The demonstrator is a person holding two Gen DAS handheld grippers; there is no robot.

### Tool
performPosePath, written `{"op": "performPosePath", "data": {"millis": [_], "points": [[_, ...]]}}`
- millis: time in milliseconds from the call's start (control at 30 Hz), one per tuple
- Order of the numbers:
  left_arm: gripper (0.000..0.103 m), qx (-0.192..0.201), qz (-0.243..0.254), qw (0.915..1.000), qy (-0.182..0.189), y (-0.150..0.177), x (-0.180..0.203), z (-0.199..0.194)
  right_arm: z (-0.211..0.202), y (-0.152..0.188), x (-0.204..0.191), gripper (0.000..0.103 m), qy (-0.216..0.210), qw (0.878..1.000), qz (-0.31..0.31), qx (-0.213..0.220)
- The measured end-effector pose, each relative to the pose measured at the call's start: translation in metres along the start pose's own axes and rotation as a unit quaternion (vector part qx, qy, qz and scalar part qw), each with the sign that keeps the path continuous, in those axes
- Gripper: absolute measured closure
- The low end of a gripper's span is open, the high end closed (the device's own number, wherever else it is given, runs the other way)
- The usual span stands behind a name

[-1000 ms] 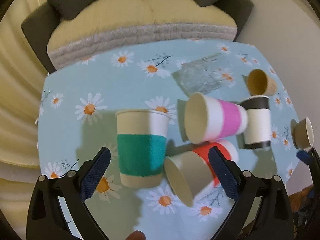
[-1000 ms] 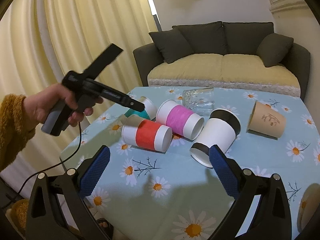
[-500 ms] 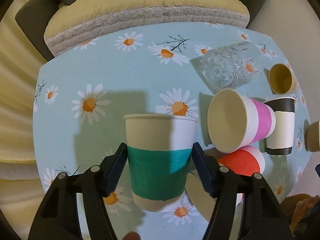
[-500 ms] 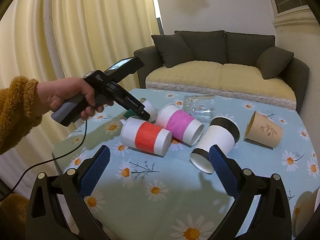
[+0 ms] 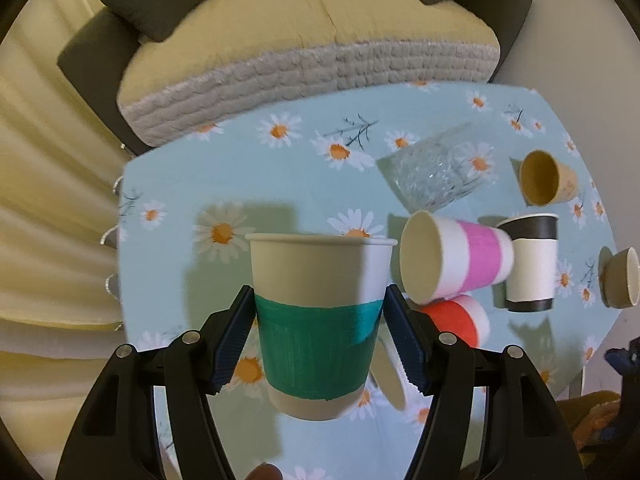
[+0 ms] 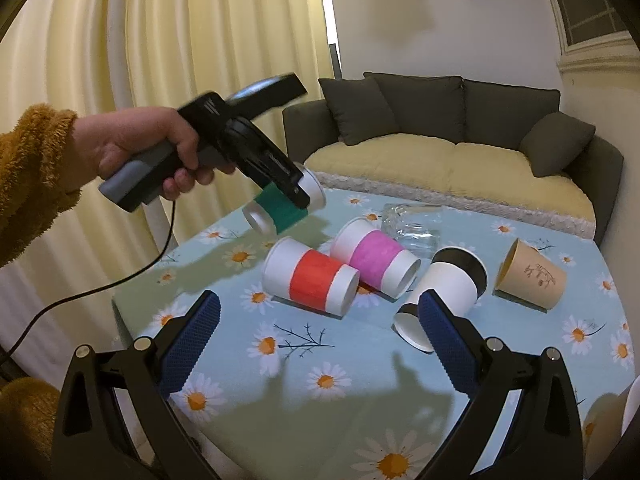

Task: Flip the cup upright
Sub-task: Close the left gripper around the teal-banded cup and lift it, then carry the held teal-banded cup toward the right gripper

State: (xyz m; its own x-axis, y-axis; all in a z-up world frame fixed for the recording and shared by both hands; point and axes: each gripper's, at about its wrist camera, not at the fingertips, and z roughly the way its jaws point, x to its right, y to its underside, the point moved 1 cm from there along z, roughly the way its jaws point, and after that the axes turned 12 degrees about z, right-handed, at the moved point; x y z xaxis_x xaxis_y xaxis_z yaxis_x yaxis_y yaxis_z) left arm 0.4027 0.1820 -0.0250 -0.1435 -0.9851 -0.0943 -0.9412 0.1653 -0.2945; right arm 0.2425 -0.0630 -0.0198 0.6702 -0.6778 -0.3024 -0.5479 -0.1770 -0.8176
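The green-banded cup (image 5: 320, 320) was held clear above the table (image 5: 168, 264), tilted in the right-wrist view, clamped at its band by the left gripper (image 5: 320, 336); the right gripper (image 6: 316, 332) stood wide open and empty; red-banded cup (image 6: 312, 280) and pink-banded cup (image 6: 374, 258) lay nearby; rotating base-down over bare cloth would probably avoid them.

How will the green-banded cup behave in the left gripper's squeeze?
The green-banded cup looks like thin paper and empty: likely light, and apt to dent if the left gripper squeezes hard. Its tapered wall might let it slip.
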Motion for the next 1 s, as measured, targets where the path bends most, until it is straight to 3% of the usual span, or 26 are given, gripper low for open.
{"op": "performPosePath", "data": {"millis": [267,400,500,800,1000], "points": [[0.039,0.035,-0.047,0.9976,0.037,0.043,0.032,-0.06,-0.023,-0.004,0.009,0.005,-0.046,0.998,0.034,-0.018],[0.039,0.045,-0.087,0.9918,0.082,0.075,0.059,-0.068,-0.038,0.001,0.016,0.005,-0.053,0.997,0.04,-0.033],[0.039,0.041,-0.109,0.9867,0.113,0.093,0.079,-0.061,-0.046,0.007,0.021,0.005,-0.051,0.997,0.04,-0.042],[0.039,0.025,-0.15,0.9759,0.156,0.115,0.137,-0.019,-0.049,0.033,0.032,0.005,-0.062,0.99,0.055,-0.114],[0.039,0.022,-0.181,0.9695,0.164,0.115,0.155,0.01,-0.037,0.044,0.038,0.005,-0.044,0.986,0.066,-0.149]]}}
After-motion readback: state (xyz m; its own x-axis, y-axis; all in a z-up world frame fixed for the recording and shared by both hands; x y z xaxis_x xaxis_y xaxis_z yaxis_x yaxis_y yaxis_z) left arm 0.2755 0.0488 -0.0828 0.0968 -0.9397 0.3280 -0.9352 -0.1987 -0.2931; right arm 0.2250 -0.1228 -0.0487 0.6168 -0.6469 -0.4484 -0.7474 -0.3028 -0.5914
